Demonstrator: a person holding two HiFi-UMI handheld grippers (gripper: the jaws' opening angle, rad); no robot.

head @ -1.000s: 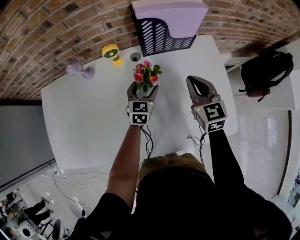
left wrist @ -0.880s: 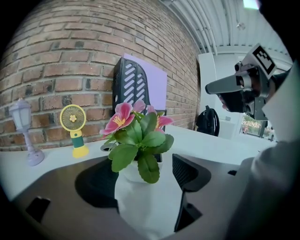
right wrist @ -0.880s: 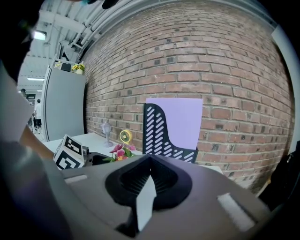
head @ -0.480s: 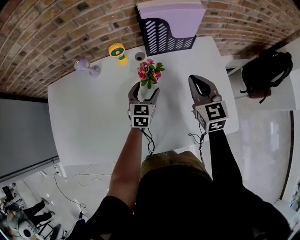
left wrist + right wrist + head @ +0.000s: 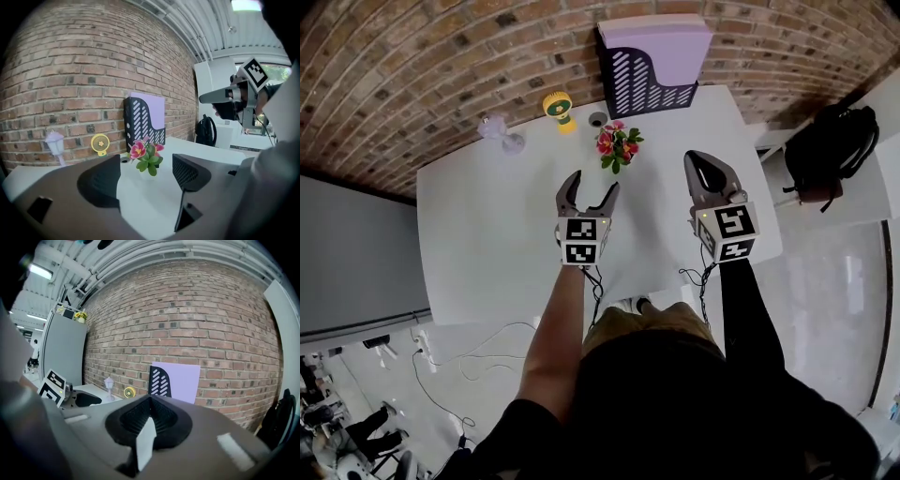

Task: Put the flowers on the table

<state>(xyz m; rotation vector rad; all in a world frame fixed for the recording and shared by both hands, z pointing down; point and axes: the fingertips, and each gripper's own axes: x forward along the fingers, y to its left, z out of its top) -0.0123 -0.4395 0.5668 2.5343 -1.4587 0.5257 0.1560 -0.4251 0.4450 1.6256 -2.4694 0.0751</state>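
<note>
The flowers (image 5: 618, 147), pink and red blooms with green leaves, stand by themselves on the white table (image 5: 487, 234) near its far side. My left gripper (image 5: 592, 186) is open and empty, a short way in front of them and apart from them. In the left gripper view the flowers (image 5: 147, 155) show beyond the gap of the left gripper (image 5: 145, 176). My right gripper (image 5: 701, 161) is shut and holds nothing, hovering over the table's right part; its closed jaws fill the right gripper view (image 5: 149, 420).
A black file holder with a purple folder (image 5: 652, 56) stands at the back by the brick wall. A yellow toy fan (image 5: 560, 110), a lilac lamp (image 5: 499, 131) and a small round thing (image 5: 597, 119) sit along the back edge. A black backpack (image 5: 825, 150) lies off to the right.
The left gripper opened, let go of the flowers and drew back toward me. The flowers now stand alone on the table. The right gripper stayed shut.
</note>
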